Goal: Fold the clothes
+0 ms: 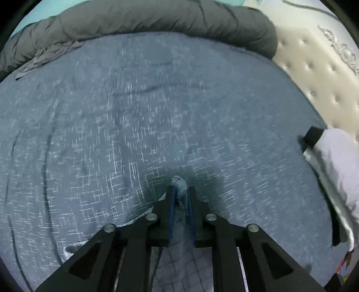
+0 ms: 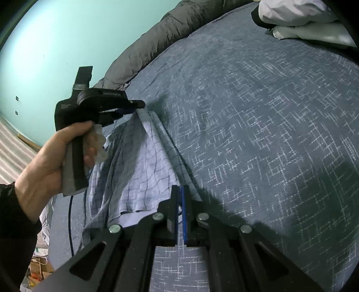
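Note:
A light blue checked garment (image 2: 136, 170) hangs above the blue patterned bed sheet (image 2: 258, 125). My left gripper (image 1: 180, 191) is shut on a bunched corner of it (image 1: 179, 183); the right wrist view shows this gripper (image 2: 134, 105), held in a hand, lifting that corner. My right gripper (image 2: 180, 191) has its jaws nearly closed at the garment's other edge; whether cloth is pinched between them is hidden.
A dark grey duvet (image 1: 157, 20) is rolled along the bed's far edge. A white and black garment (image 2: 303, 18) lies at one corner, also in the left wrist view (image 1: 334, 170). A cream tufted headboard (image 1: 318, 74) stands at the right. A turquoise wall (image 2: 56, 40) is behind.

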